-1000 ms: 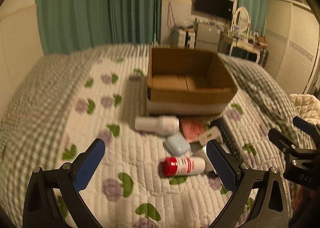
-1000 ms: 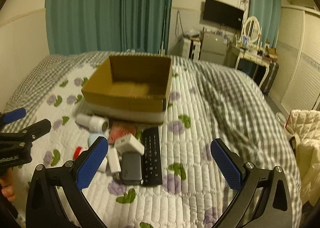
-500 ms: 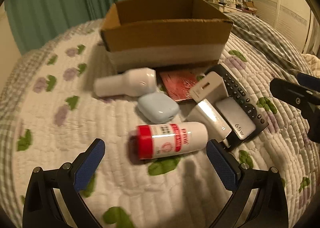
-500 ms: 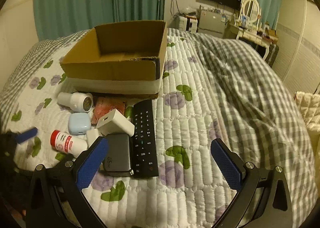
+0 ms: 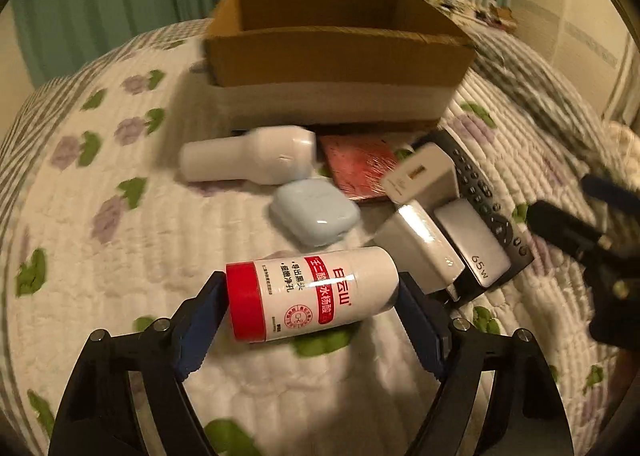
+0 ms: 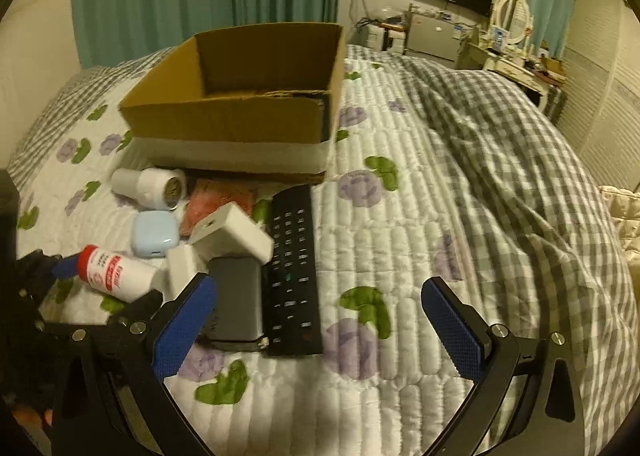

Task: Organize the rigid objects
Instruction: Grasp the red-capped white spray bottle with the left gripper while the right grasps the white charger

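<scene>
Both grippers have dropped closer to the bed since a second ago. The left gripper [image 5: 312,296] now straddles the red-capped bottle [image 5: 310,294], which lies on its side on the quilt [image 5: 120,256] in front of the cardboard box [image 5: 340,56]. Its jaws are closing, pads at the cap end and the base, apparently just touching. A good grasp squeezes squarely along the bottle's length, so it cannot pivot. The right gripper [image 6: 320,320] hangs wide open above the remote [image 6: 294,268], holding nothing.
</scene>
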### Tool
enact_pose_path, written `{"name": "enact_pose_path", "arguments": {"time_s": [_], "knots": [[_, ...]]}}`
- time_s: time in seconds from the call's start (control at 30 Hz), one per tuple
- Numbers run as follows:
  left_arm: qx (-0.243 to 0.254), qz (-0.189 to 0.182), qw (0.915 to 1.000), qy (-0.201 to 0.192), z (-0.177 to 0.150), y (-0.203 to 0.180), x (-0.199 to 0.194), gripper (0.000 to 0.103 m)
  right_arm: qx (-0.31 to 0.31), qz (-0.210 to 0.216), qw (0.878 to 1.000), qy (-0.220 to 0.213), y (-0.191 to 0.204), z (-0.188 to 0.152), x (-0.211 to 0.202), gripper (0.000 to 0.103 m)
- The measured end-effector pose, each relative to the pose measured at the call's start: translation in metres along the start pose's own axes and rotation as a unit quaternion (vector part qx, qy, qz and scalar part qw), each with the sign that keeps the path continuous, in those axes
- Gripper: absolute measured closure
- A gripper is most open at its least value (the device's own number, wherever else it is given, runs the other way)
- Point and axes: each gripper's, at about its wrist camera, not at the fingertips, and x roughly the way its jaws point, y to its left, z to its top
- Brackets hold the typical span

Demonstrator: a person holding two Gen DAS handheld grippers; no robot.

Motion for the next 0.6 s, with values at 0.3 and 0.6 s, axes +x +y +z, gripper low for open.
{"name": "enact_pose_path", "arguments": {"time_s": [0.3, 0.6], "knots": [[-0.014, 0.014, 0.9992, -0.034, 0.009, 0.048, -0.038, 0.020, -0.079, 0.067, 0.995, 0.001, 0.045, 0.011, 0.004, 0.008], [-0.017, 0.010, 0.9993, -0.032, 0.003, 0.069, -0.041, 0.020, -0.118, 0.082, 0.988, 0.063, 0.084, 0.002, 0.048, 0.039]]}}
